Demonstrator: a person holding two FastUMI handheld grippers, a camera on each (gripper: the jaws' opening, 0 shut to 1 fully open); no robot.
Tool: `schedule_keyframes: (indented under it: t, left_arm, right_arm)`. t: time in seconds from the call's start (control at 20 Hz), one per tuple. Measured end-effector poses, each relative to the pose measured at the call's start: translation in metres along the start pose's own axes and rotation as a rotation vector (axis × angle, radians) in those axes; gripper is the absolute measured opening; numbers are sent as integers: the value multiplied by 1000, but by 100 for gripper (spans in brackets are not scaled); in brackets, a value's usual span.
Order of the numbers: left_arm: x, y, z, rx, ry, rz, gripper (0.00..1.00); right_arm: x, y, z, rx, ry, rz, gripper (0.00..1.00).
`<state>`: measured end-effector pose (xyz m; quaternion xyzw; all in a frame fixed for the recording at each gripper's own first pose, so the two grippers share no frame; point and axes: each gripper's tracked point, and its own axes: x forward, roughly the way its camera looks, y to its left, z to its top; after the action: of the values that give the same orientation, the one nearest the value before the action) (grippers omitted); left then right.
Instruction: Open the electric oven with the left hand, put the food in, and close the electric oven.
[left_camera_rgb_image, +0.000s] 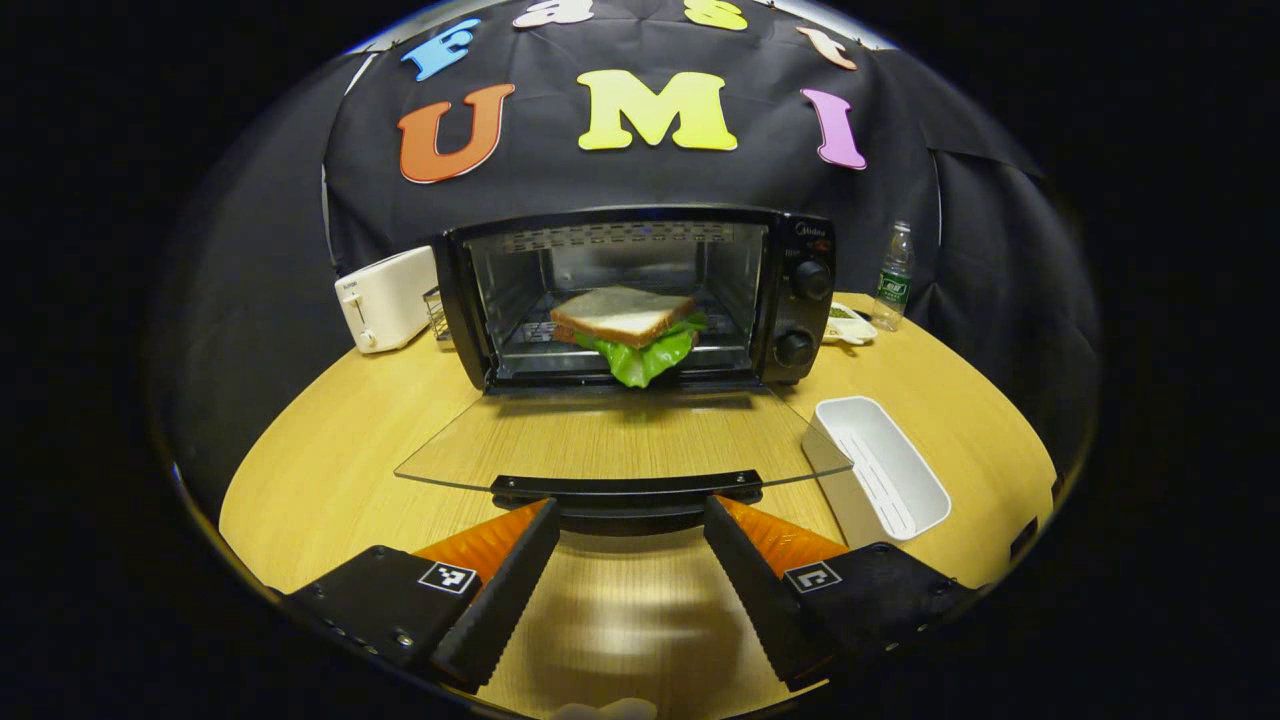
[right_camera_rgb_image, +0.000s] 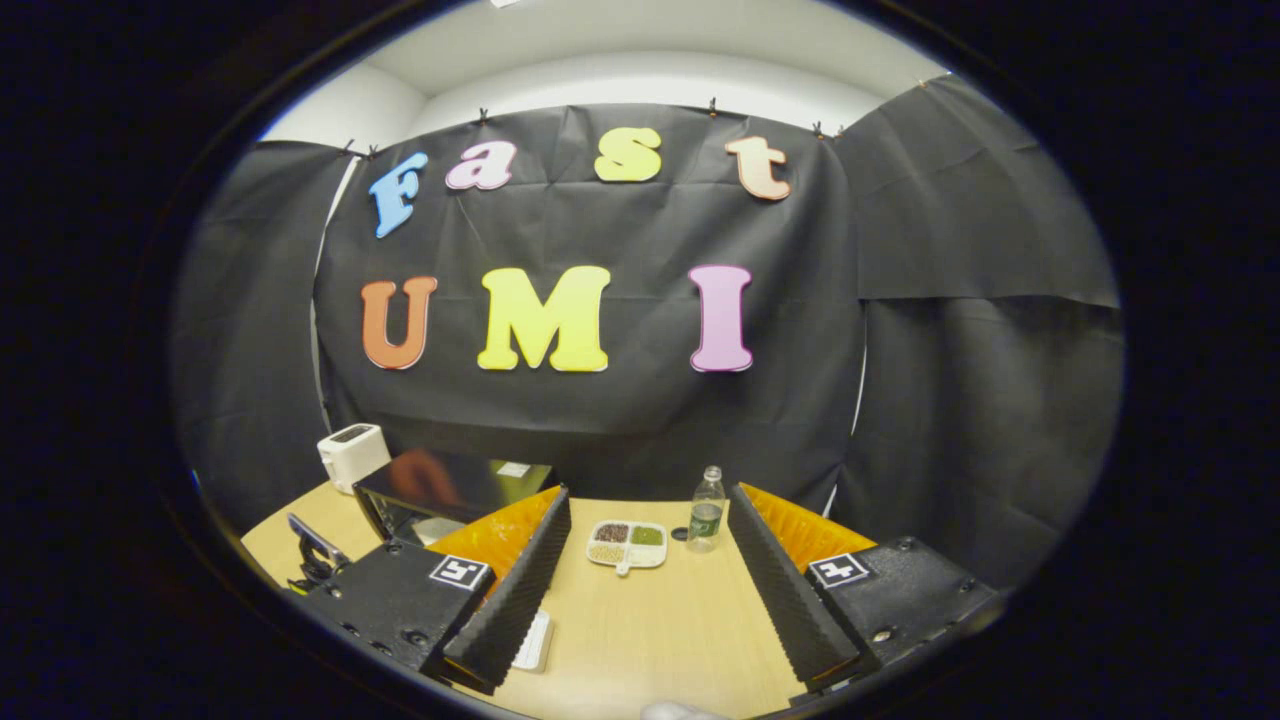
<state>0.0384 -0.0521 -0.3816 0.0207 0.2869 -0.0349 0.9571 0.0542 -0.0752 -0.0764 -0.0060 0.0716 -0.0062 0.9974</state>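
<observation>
The black electric oven (left_camera_rgb_image: 800, 300) stands at the back of the round wooden table (left_camera_rgb_image: 330, 440). Its glass door (left_camera_rgb_image: 620, 440) lies folded down flat. A sandwich (left_camera_rgb_image: 628, 325) of white bread and green lettuce rests on the rack inside. My left gripper (left_camera_rgb_image: 631, 508) is open just in front of the door's black handle (left_camera_rgb_image: 625, 490), one fingertip at each side of the handle's middle, gripping nothing. My right gripper (right_camera_rgb_image: 648, 497) is open and empty, held high over the table and facing the wall. The oven's top (right_camera_rgb_image: 450, 483) sits to its left.
A white toaster (left_camera_rgb_image: 385, 297) stands left of the oven, a white rectangular tray (left_camera_rgb_image: 885, 480) right of the door. Behind are a water bottle (left_camera_rgb_image: 893, 275) and a small divided dish (right_camera_rgb_image: 628, 545). A white object (right_camera_rgb_image: 535, 640) lies under the right gripper's left finger.
</observation>
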Motion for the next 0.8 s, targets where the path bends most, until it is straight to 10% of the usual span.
schedule_keyframes:
  t: [0.8]
  left_arm:
    - [35,9,122,5,-111,20,97]
  right_arm:
    - [5,2,16,12,-36,-5,96]
